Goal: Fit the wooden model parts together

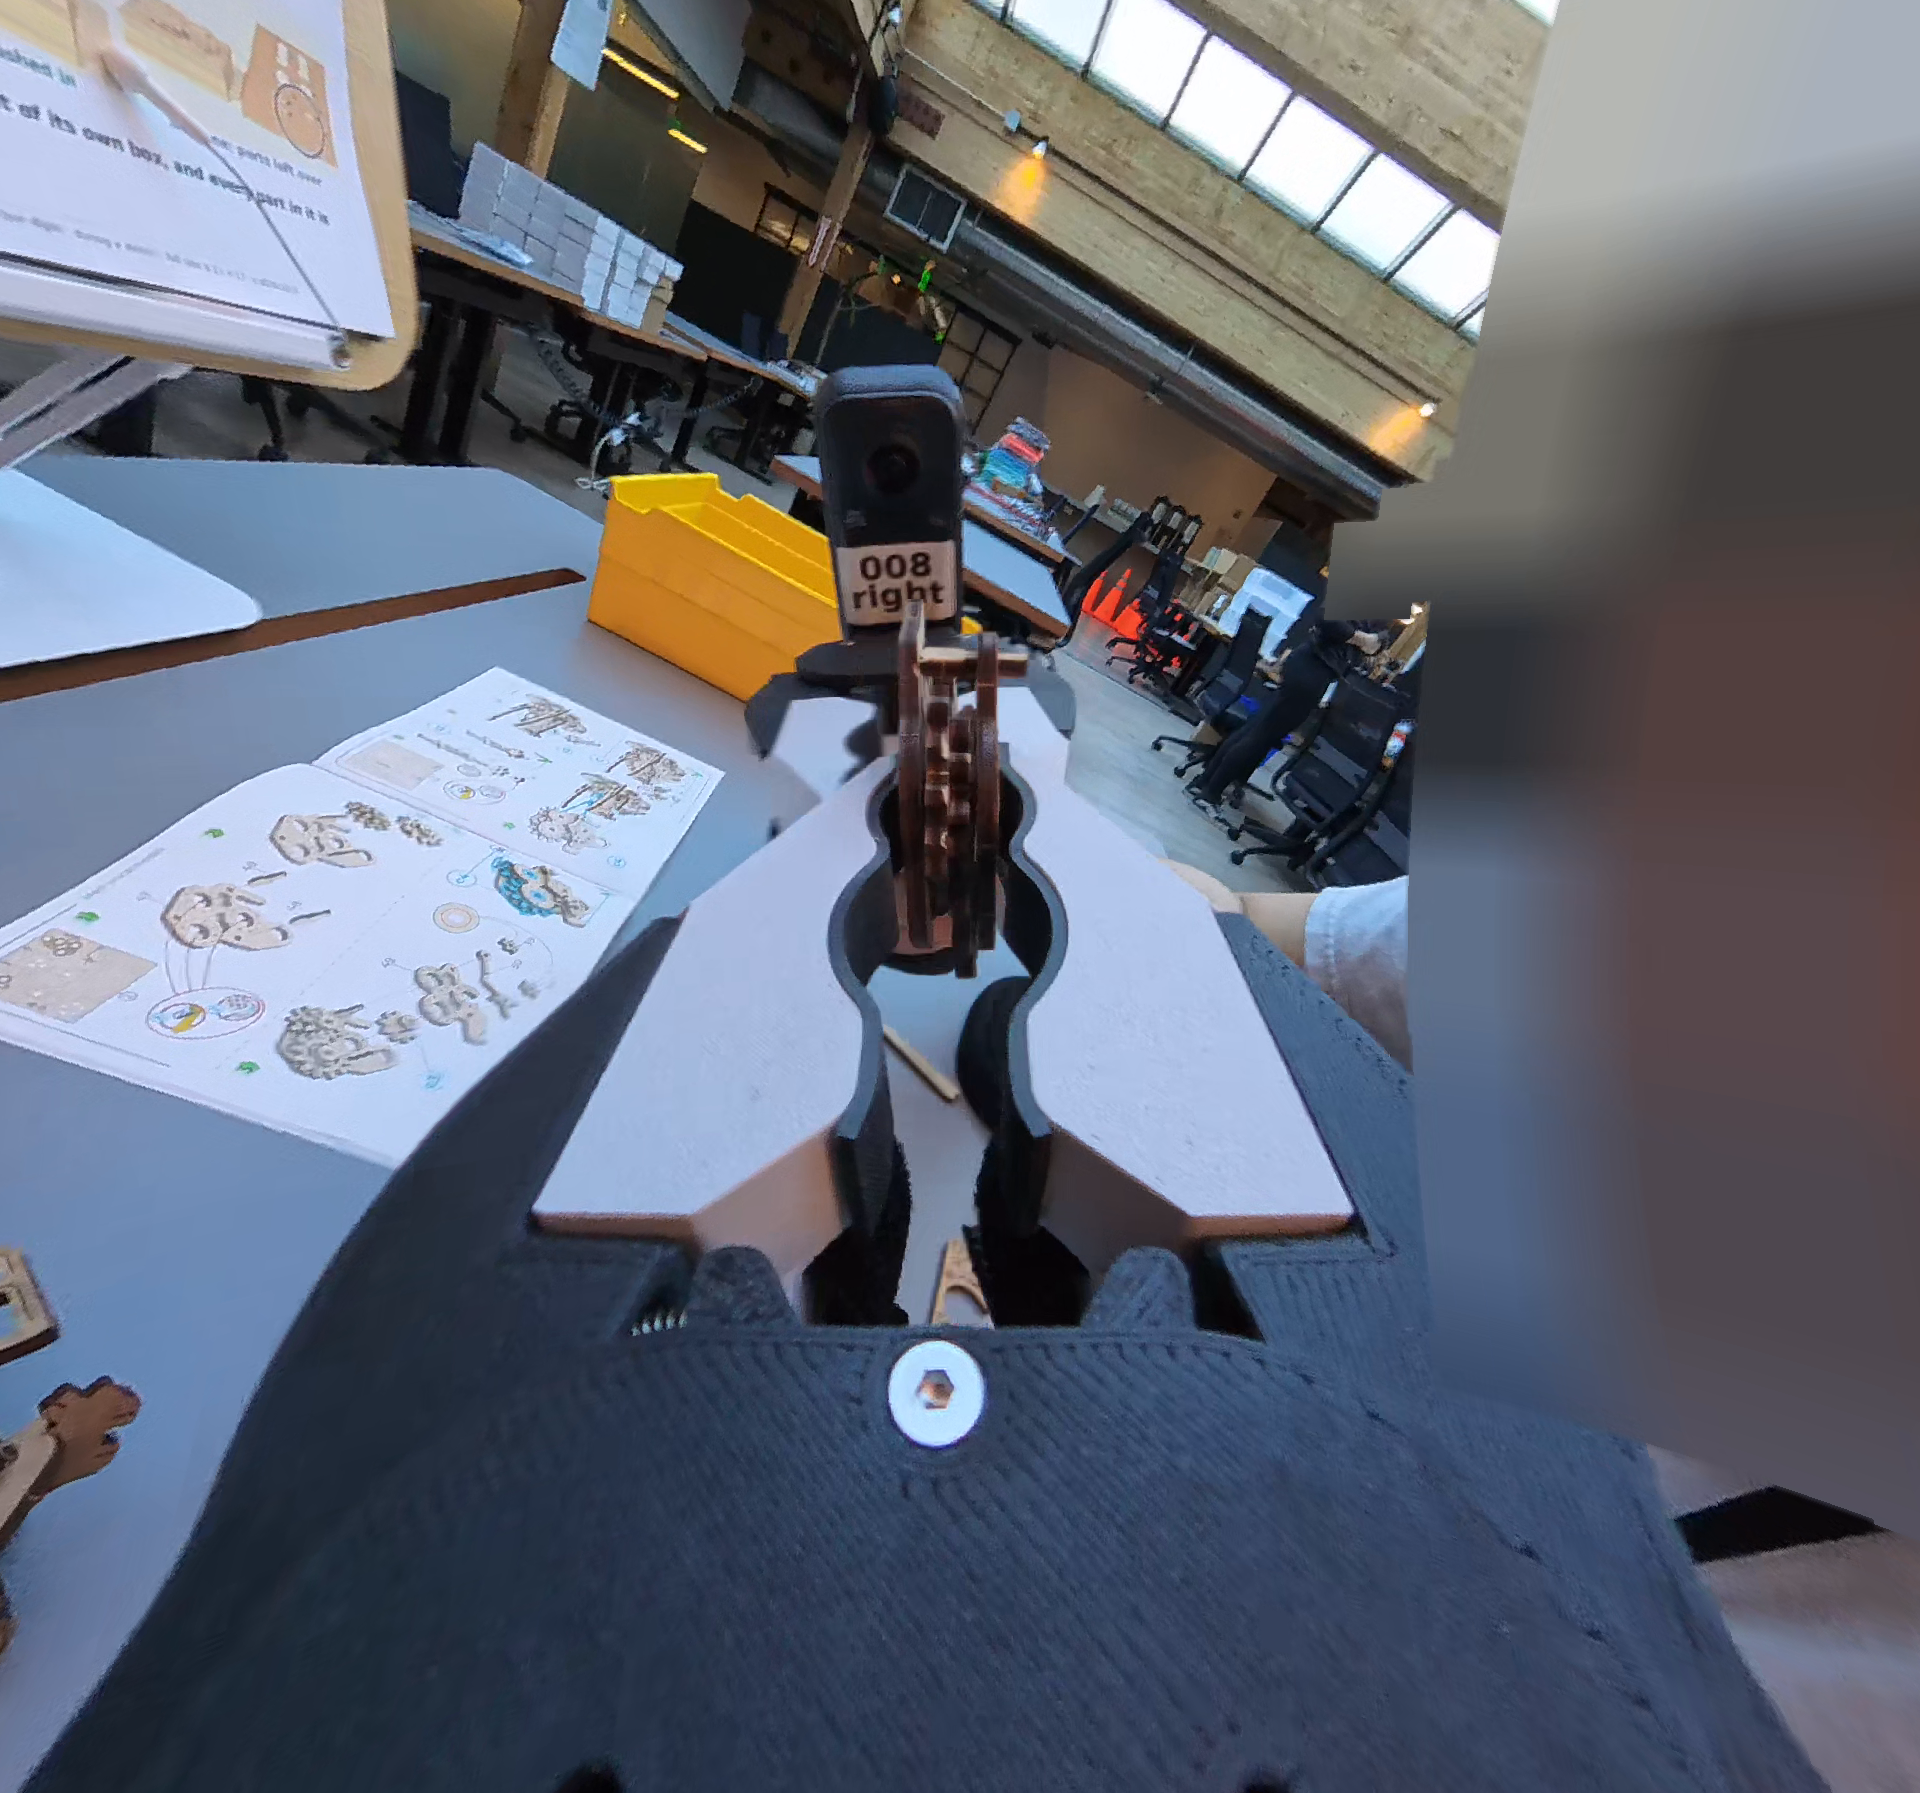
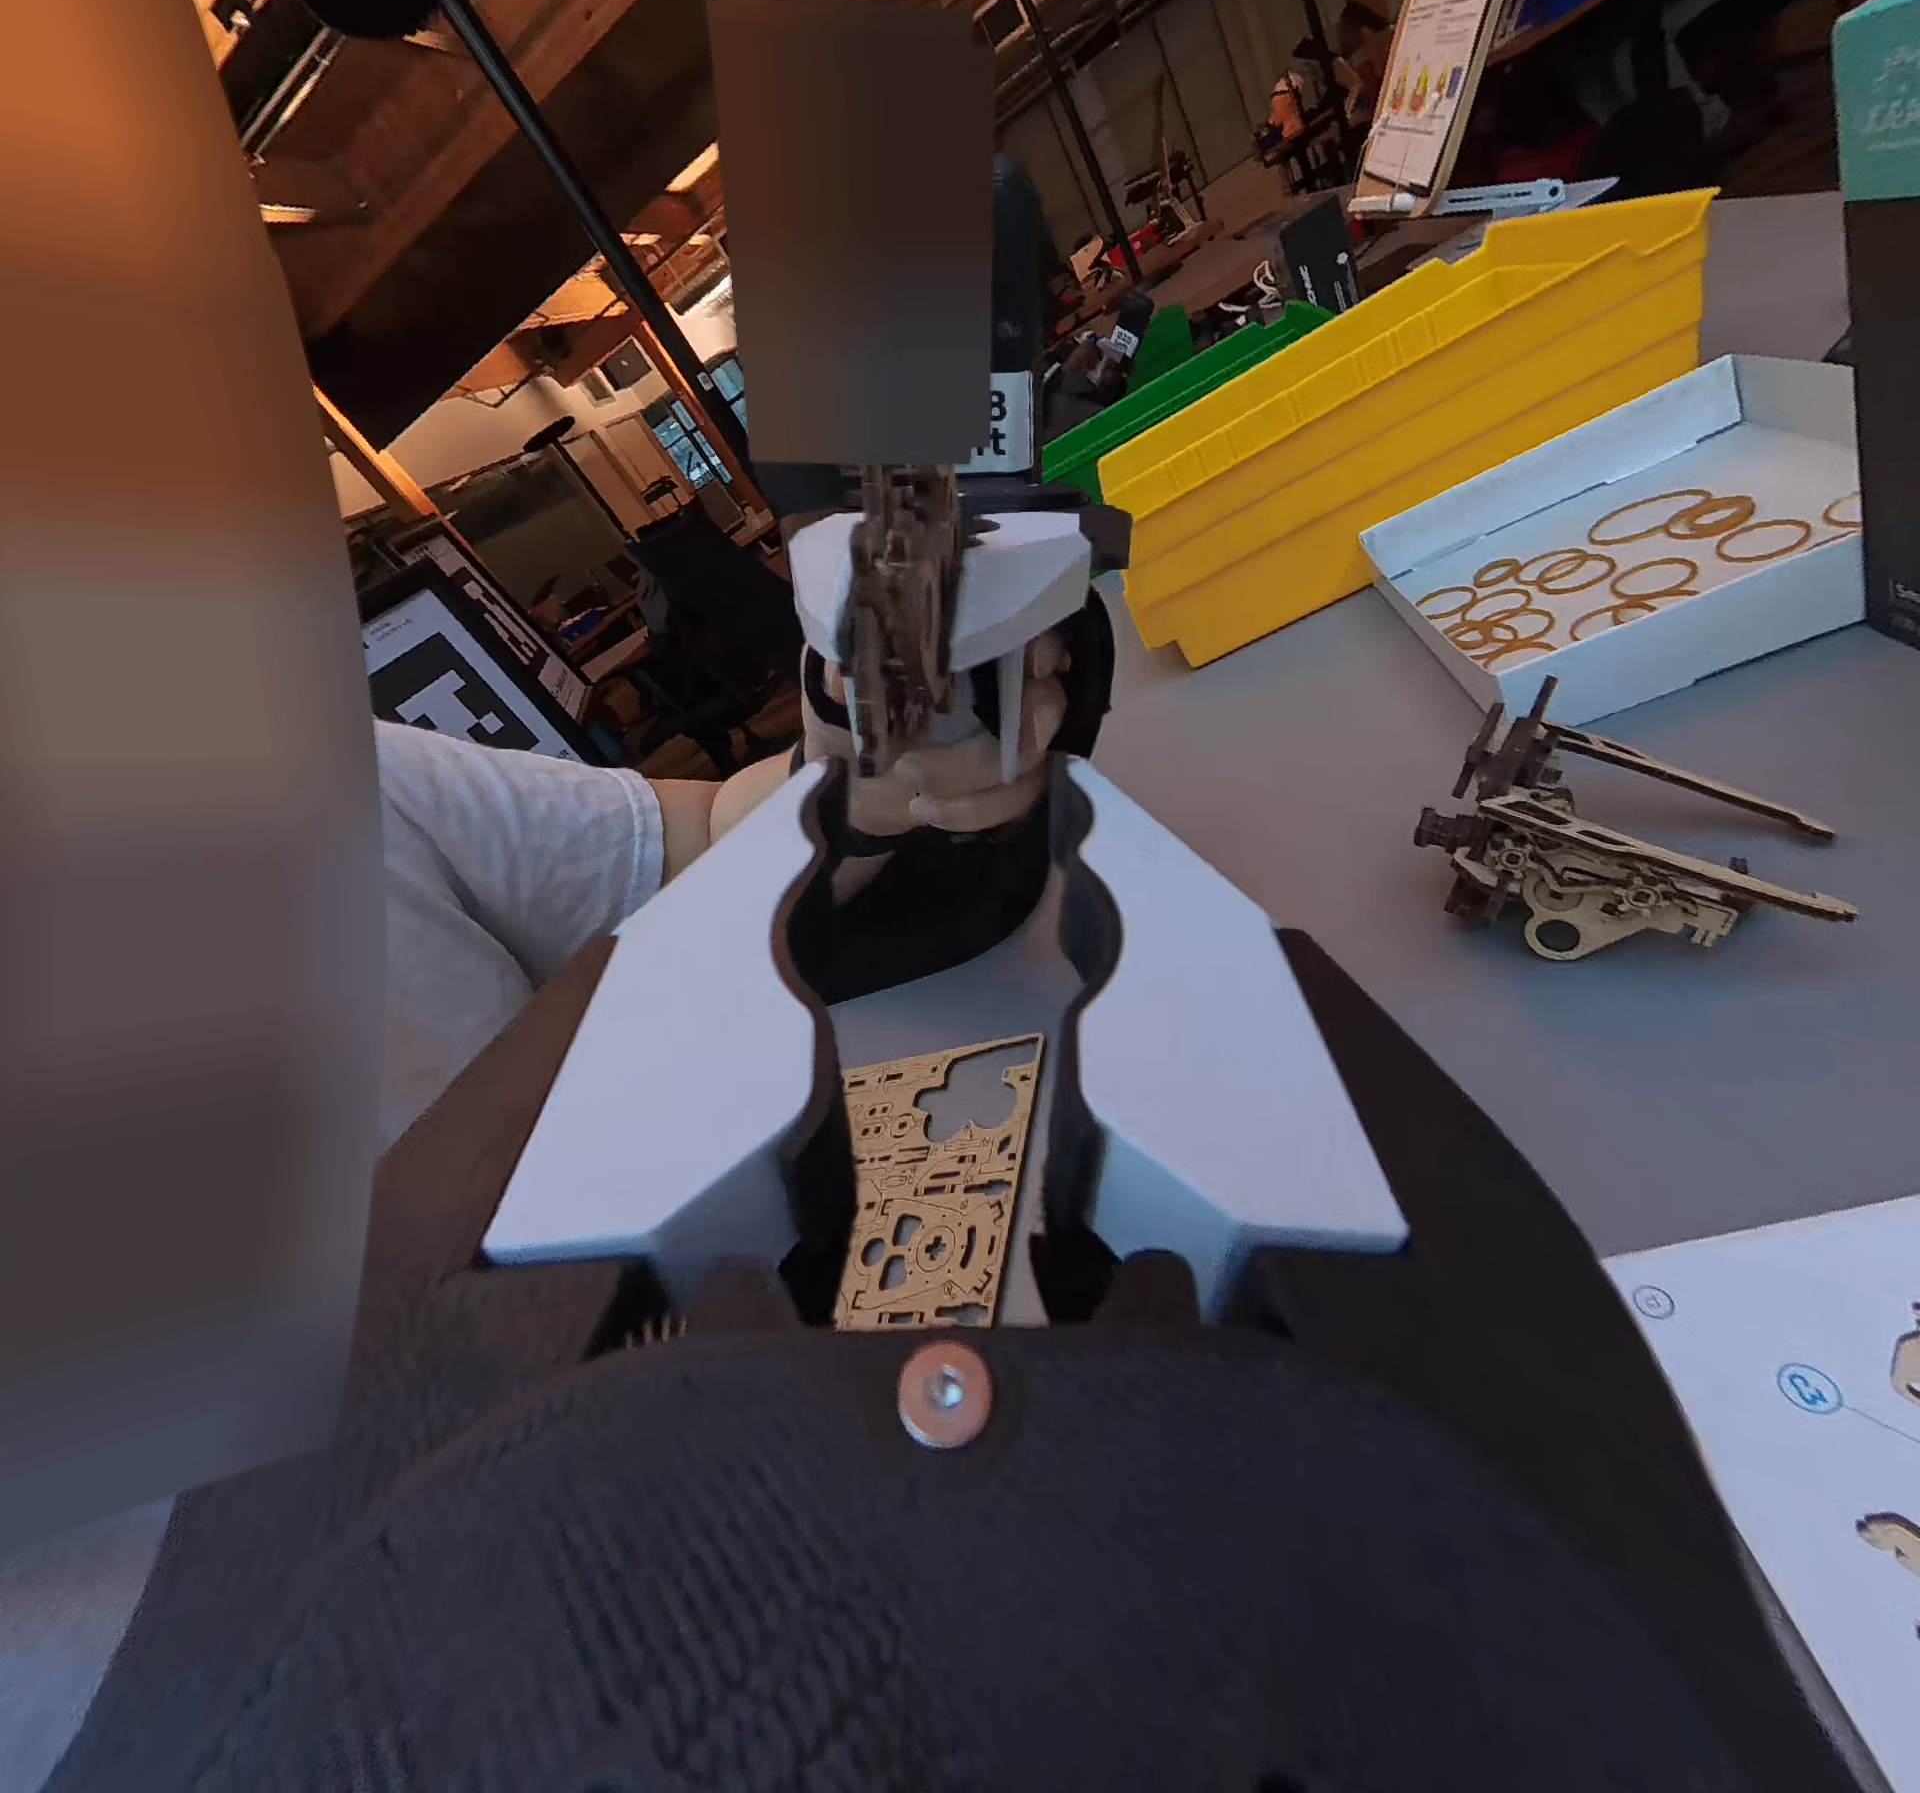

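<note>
Both tools meet nose to nose above the worktop (image 2: 1299, 912), and the gear assembly (image 1: 948, 808), a stack of dark wooden discs and toothed wheels on a short axle, is held up in the air between them. The left tool (image 1: 948, 870) is closed on the lower part of the stack, its fingers nearly together with the wood filling the gap. The right tool (image 2: 883, 787) stands narrowly parted; its fingertips reach the far edge of the assembly, but you cannot tell from either view whether it grips.

Keep both tools on one line with the axle. Press straight along that axis; any twist is likely to jam the wheels or crack the thin ply. Hold the left tool rigid as the anvil.

Room is limited. The yellow bin (image 2: 1403, 455) stands close behind the meeting point, and the white tray of rubber bands (image 2: 1538, 663) and the built wooden frame (image 2: 1590, 870) lie to one side. The instruction booklet (image 1: 343, 912) and the laser-cut parts sheet (image 2: 935, 1193) lie below. Withdraw upward, not sideways.
</note>
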Tool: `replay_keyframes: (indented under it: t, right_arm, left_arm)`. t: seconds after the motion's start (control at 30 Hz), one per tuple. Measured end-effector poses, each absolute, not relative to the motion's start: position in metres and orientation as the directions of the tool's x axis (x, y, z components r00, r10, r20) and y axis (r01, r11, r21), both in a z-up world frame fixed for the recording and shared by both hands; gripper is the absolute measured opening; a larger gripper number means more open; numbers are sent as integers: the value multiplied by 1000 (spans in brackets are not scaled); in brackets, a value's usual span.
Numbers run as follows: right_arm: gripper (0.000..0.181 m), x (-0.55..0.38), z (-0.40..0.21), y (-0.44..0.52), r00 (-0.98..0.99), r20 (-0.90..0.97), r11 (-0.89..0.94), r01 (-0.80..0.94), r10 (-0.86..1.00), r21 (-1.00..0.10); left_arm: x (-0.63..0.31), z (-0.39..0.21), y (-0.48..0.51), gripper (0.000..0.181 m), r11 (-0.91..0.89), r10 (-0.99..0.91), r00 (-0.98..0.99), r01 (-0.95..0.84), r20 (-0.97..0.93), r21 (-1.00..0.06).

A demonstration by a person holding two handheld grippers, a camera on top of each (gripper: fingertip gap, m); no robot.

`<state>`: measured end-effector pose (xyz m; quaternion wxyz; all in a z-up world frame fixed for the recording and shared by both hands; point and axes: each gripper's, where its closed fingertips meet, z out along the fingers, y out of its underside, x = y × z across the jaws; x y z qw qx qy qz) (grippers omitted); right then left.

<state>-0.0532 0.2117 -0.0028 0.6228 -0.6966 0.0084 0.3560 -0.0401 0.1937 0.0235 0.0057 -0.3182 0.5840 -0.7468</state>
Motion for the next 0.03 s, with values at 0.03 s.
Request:
replay_keyframes:
  t: [0.03]
  right_arm:
    - [43,-53,0,210,747,-503,-220,-454,435,-863]
  left_arm:
    - [-41,27,195,12,-343,-342,-801,-381,492,-859]
